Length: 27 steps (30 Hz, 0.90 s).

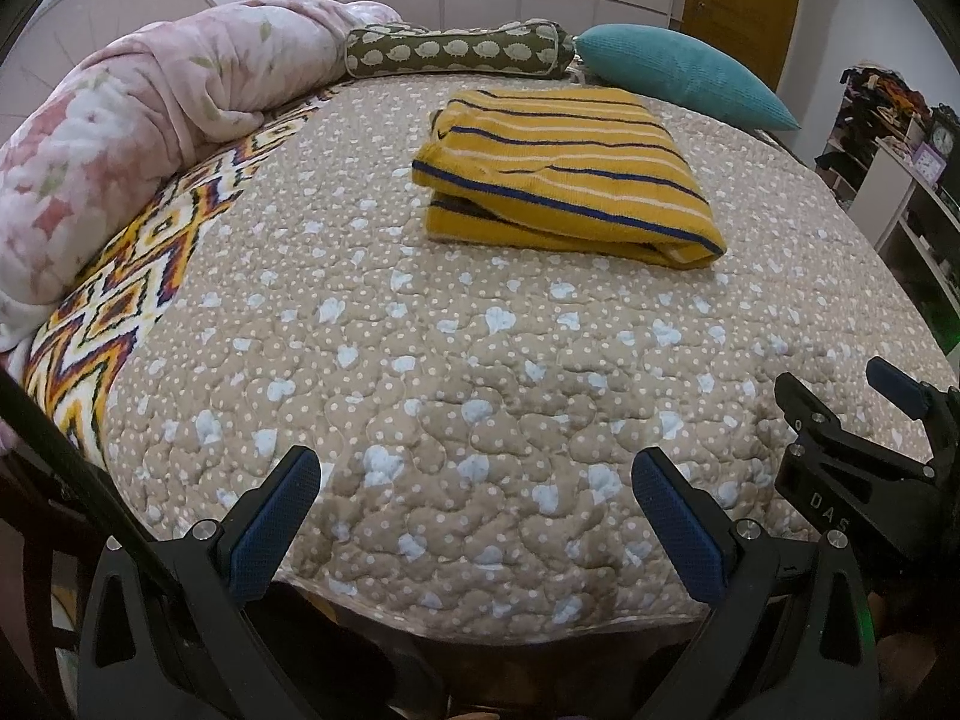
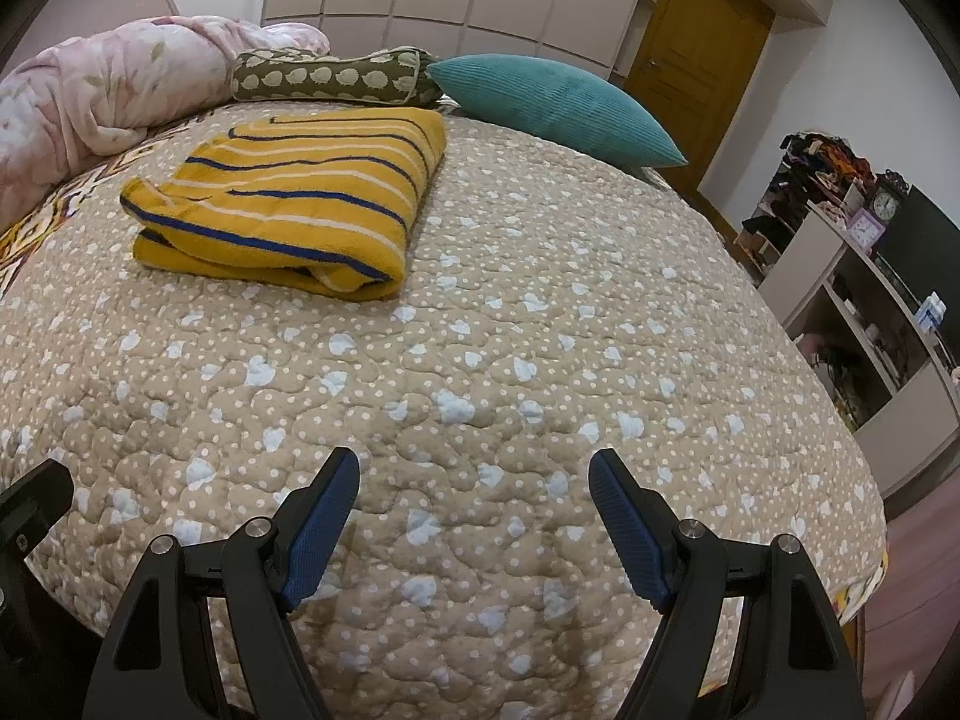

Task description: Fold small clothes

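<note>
The left tool [image 1: 477, 495] was wide open, with nothing between its two blue, bumpy pads. The right tool [image 2: 474, 501] was wide open too, and it held nothing. Both had black plastic arms with small silver bolts. Both pointed down at the near edge of the bed.

The bed cover [image 1: 420, 360] under them was soft and puffy. It was tan, with tiny white dots and pale blue hearts, and stitched in round, lumpy shapes.

The yellow striped sweater [image 1: 567, 180] lay folded in a thick, flat, squarish bundle. It looked fuzzy, with thin blue and white lines. It sat on the cover well ahead of both tools, a little to the right of the left tool and to the left of the right tool [image 2: 288, 198].

Beyond the sweater lay a long green roll pillow [image 1: 459, 51] with white hedgehog shapes, and a teal ribbed cushion [image 1: 684, 72] with pointy corners. Far to the left of the left tool sat a fluffy pink blanket [image 1: 150, 114], rolled in a heap, with a zigzag blanket [image 1: 114, 306] under it.
</note>
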### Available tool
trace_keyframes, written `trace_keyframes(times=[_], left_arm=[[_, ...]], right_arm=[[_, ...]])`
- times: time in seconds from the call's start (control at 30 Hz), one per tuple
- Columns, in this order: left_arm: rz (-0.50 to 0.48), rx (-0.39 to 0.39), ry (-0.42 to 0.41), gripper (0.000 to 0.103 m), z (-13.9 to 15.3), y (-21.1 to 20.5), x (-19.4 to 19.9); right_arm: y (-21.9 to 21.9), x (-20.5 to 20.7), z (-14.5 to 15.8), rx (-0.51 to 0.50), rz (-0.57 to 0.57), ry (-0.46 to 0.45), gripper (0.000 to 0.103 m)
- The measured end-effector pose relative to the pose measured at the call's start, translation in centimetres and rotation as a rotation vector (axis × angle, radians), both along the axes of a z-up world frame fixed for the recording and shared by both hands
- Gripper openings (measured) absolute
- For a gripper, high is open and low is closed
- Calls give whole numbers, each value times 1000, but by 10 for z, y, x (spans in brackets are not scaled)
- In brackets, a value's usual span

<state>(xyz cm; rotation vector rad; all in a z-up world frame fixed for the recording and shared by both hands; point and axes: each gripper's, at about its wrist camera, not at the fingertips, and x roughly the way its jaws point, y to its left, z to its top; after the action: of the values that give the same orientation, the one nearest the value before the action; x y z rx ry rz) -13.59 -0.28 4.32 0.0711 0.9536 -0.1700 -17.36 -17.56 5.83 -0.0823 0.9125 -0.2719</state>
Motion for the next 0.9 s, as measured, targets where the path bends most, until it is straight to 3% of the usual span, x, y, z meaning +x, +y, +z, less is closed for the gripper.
trace_keyframes(times=[0.9], left_arm=[[-7,-24,-23,103,6,-1,-3]], right_arm=[[8,-3,8,-38,6,-36,83]])
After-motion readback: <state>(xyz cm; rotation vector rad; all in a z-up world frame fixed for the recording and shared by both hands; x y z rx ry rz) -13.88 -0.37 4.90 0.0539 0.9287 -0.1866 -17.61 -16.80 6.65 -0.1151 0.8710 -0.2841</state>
